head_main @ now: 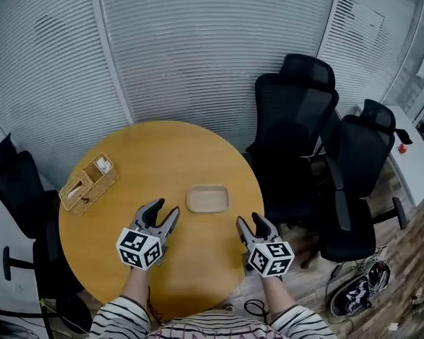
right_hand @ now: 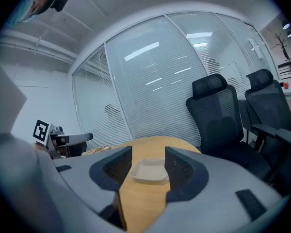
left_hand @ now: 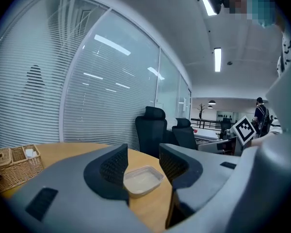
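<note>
A shallow clear plastic tray (head_main: 207, 198) lies on the round wooden table (head_main: 162, 161), right of its middle. My left gripper (head_main: 165, 212) hovers open just left of and nearer than the tray, nothing between its jaws. My right gripper (head_main: 250, 222) hovers open at the table's right edge, just nearer than the tray, also holding nothing. In the left gripper view the tray (left_hand: 142, 179) shows beyond the open left gripper (left_hand: 142, 163). The right gripper view frames the tray (right_hand: 149, 170) past the open right gripper (right_hand: 148, 165).
A wicker basket (head_main: 89, 182) with small items sits at the table's left edge. Black office chairs (head_main: 295, 129) stand to the right, another chair (head_main: 18, 186) to the left. Glass walls with blinds close the room behind the table. Shoes (head_main: 358, 290) lie on the floor at lower right.
</note>
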